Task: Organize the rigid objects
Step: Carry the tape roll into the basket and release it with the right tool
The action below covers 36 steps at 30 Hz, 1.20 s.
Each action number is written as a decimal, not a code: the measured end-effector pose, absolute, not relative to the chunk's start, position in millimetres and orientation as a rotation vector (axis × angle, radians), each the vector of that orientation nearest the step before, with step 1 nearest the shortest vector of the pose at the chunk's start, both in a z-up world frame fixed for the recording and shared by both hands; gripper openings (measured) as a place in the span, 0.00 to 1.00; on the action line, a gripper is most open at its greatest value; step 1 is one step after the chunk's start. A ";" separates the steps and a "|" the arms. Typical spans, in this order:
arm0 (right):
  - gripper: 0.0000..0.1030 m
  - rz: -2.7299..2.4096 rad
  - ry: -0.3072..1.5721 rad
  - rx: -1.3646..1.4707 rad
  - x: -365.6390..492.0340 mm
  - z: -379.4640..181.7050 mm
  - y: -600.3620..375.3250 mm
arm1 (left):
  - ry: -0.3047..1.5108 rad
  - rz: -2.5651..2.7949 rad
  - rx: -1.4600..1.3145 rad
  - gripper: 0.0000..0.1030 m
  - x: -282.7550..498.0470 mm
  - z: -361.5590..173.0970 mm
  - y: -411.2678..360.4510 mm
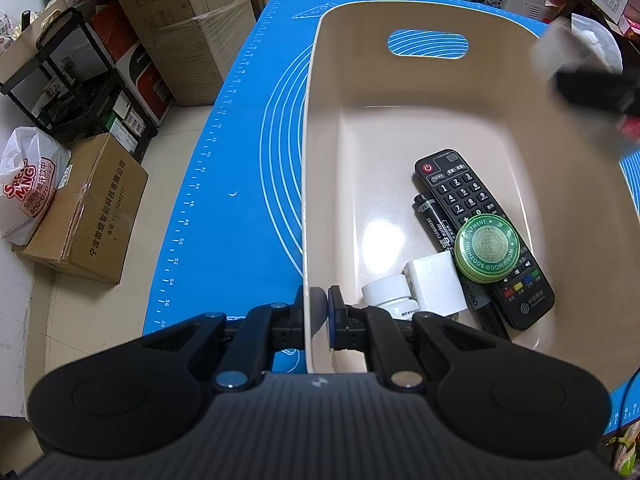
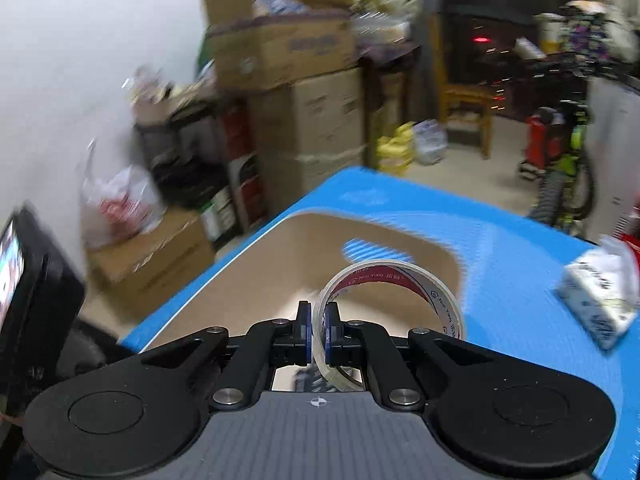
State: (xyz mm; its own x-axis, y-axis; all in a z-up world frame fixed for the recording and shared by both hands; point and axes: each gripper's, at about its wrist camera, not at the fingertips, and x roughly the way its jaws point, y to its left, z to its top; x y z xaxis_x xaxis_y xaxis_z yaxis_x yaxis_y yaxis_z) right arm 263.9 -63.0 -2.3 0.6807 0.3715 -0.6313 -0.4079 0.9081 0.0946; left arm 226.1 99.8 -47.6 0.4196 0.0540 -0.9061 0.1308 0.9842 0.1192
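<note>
meanwhile left fingers (image 1: 318, 312) pinch the basin (image 1: 308, 184) wall, right fingers (image 2: 316, 330) pinch the tape roll (image 2: 390, 300)

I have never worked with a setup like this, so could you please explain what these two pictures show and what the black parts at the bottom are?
The black parts are hand-held two-finger grippers; a person carries one in each hand, each with a camera looking along its fingers. The left gripper is clamped on the rim of a beige bin standing on a blue mat. Inside the bin lie a remote control, a black marker, a green ointment tin, a white block and a white bottle. The right gripper, in the blurred picture, holds a roll of clear tape over the bin.
</note>
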 end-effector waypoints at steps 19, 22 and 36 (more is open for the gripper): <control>0.53 0.487 1.066 -0.150 272.6 -75.8 -19.5 | 1.139 -0.048 0.181 0.10 226.4 -48.1 99.6; 0.64 0.498 0.999 -0.134 268.5 -63.2 -29.9 | 1.139 -0.048 0.180 0.10 226.4 -48.2 99.4; 0.74 0.270 0.733 -0.034 258.4 -5.6 -157.0 | 1.140 -0.048 0.179 0.10 226.9 -49.3 98.8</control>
